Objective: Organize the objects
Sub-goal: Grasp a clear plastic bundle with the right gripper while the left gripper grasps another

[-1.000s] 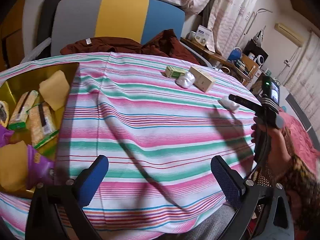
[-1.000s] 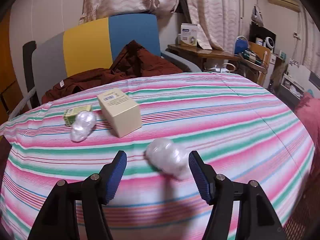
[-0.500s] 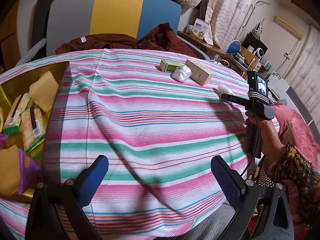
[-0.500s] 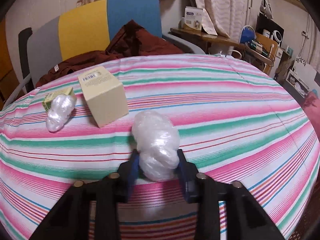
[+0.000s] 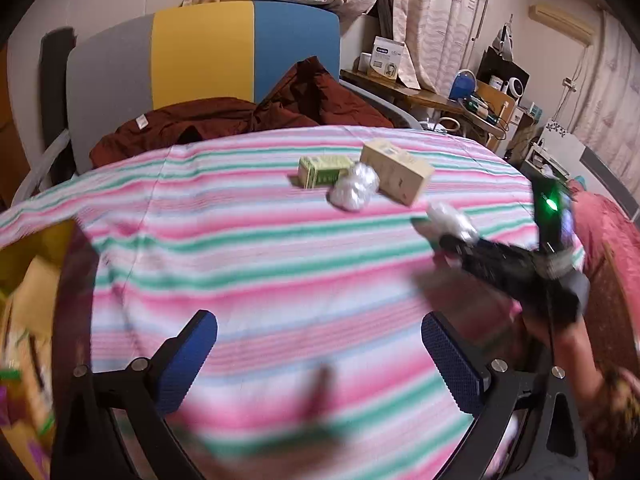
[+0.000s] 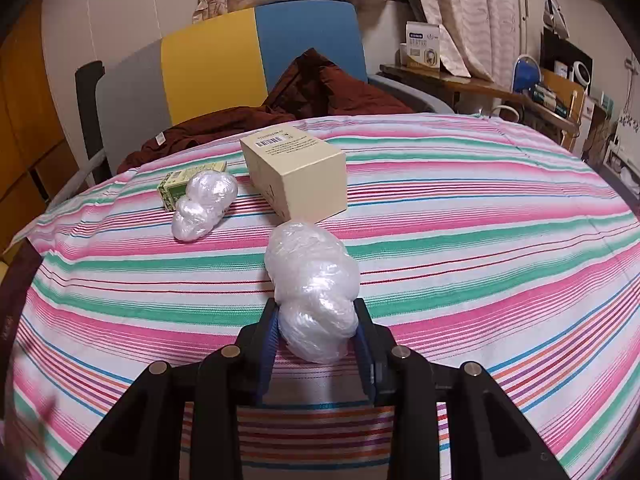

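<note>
- Plastic-wrapped bundle [image 6: 316, 300], white and crinkled, sits clenched between the blue pads [image 6: 267, 344] of the right tool [image 6: 316, 340], its lower end pinched and its bulk bulging forward past the fingertips.
- From the left wrist view, the right tool [image 5: 452, 236] appears at the right edge of the worktop [image 5: 260, 264], blurred, with the same bundle [image 5: 450, 218] at its tip; whether the bundle touches the striped cloth cannot be told.
- Left tool [image 5: 320, 344] hangs over the near part of the worktop with its jaws spread wide and nothing between its blue pads [image 5: 188, 356].
- Second plastic-wrapped bundle [image 6: 204, 204] lies on the cloth, touching a small green box [image 6: 176, 188] behind it.
- Cream cardboard box [image 6: 300, 176] with a barcode on top stands just beside that bundle, close to the gripped one.
- Yellow tray [image 5: 24, 320] holding blurred items shows at the left edge of the left wrist view.
- Dark red garment [image 6: 280, 108] lies draped over a grey, yellow and blue chair [image 6: 240, 48] behind the worktop.
</note>
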